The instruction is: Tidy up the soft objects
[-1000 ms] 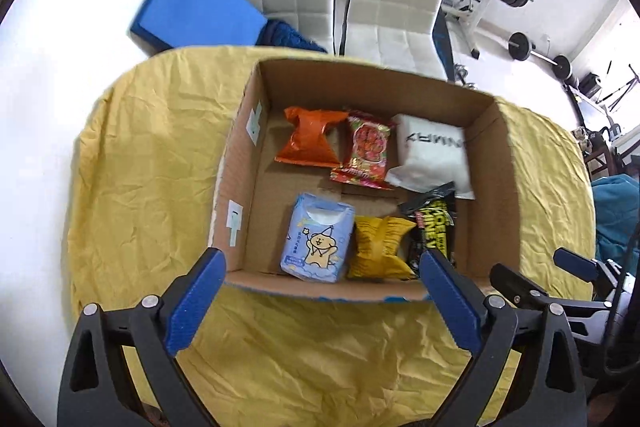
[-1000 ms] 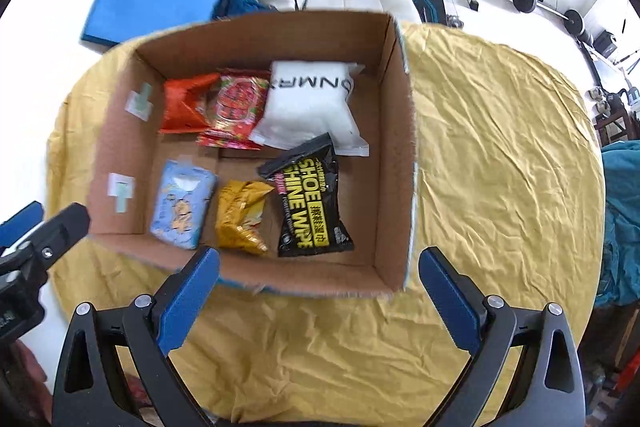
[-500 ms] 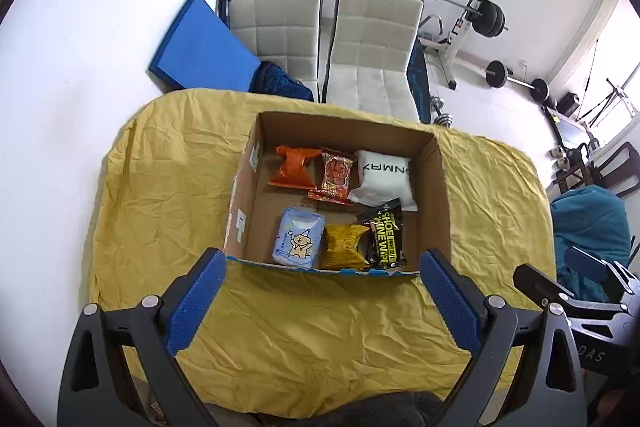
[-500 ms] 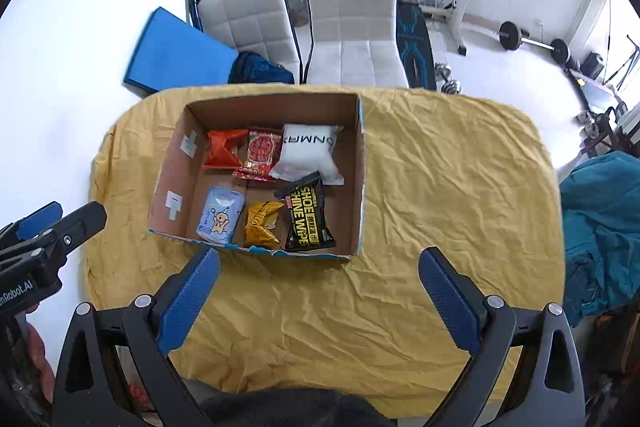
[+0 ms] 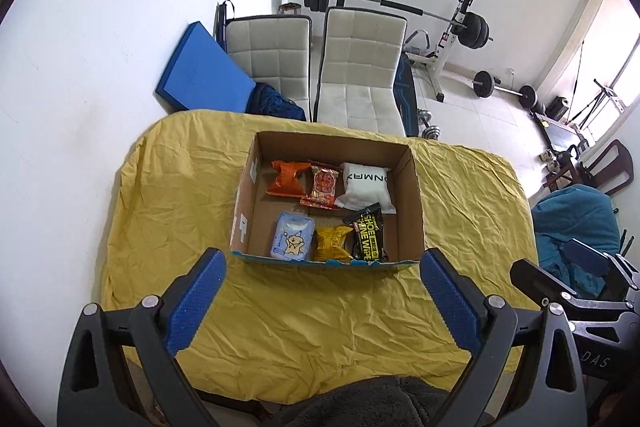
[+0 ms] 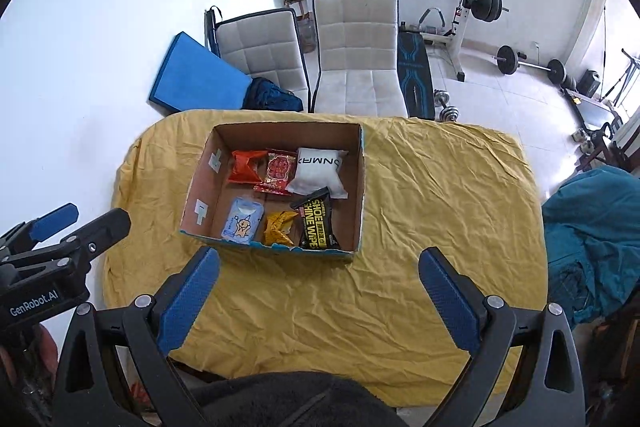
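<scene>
An open cardboard box (image 5: 416,187) (image 6: 362,179) sits on a table under a yellow cloth (image 5: 312,315) (image 6: 440,207). Inside lie an orange packet (image 5: 287,178), a red packet (image 5: 323,183), a white pouch (image 5: 366,187), a light-blue tissue pack (image 5: 291,241), a yellow packet (image 5: 331,242) and a black shoe-wipe pack (image 5: 370,237). My left gripper (image 5: 324,301) is open and empty, held high and back from the box. My right gripper (image 6: 318,301) is open and empty too, equally far back. The left gripper also shows at the left edge of the right wrist view (image 6: 60,243).
Two white padded chairs (image 5: 360,67) stand behind the table. A blue mat (image 5: 200,71) leans on the wall. Weight bench and barbells (image 5: 460,27) fill the far right. A teal cloth heap (image 5: 572,223) lies right of the table. Dark clothing (image 6: 296,403) shows below.
Both grippers have pulled up and back from just over the box, so the whole table and room now show. Both stayed open. The box contents have not moved.
</scene>
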### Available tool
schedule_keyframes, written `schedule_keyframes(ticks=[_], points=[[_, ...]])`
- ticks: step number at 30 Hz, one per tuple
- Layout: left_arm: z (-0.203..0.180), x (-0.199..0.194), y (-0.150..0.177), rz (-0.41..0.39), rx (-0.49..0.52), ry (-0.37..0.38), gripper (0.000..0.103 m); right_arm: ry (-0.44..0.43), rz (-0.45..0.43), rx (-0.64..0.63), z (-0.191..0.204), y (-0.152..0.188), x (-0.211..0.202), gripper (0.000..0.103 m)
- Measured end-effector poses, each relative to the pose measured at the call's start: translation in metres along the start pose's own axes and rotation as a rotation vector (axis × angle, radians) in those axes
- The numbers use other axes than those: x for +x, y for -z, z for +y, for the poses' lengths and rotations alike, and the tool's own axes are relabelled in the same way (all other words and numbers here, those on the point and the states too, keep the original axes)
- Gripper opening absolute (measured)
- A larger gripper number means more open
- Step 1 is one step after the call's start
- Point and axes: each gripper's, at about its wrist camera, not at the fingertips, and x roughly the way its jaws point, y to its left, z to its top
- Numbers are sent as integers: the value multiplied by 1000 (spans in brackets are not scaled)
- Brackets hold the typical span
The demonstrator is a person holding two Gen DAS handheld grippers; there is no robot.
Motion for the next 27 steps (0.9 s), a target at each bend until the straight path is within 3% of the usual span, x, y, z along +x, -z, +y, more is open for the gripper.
schedule_keyframes(ticks=[15,27], points=[[-2,-18,13,-35,14,5,99,91,-52,37,-6,4,-29,102],[-8,-22,18,-38,34,6,99,104,-48,51,-9,12,-32,102]])
